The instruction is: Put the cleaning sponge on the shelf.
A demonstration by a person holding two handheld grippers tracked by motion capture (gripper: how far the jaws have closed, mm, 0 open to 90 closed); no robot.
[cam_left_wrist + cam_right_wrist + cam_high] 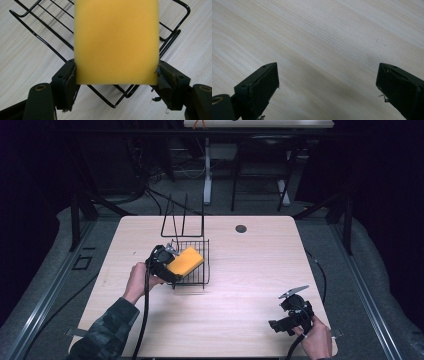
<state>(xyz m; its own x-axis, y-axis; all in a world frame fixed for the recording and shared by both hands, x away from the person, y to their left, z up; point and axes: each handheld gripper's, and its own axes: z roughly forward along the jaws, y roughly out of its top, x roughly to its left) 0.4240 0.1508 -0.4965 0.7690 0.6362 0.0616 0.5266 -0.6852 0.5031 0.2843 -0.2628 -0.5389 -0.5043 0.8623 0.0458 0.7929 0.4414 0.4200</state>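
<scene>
Pads [70, 82] of the left gripper [117, 75] press on both side edges of a yellow sponge [117, 41], clamping it at its near end. In the left gripper view the sponge juts forward over a black wire rack [37, 36], whose bars and corner show beneath and beside it (whether sponge and wire touch, I cannot tell). From the high view, the left gripper [167, 265] sits at the rack's [197, 277] near-left corner, sponge [185, 261] tilted above the wire floor, with the rack's tall back prongs rising behind. Farther out, the right gripper [328, 82] has its jaws wide apart with nothing between them, over bare wooden table [324, 37]; it rests low near the table's near-right edge [292, 317], well apart from the rack.
</scene>
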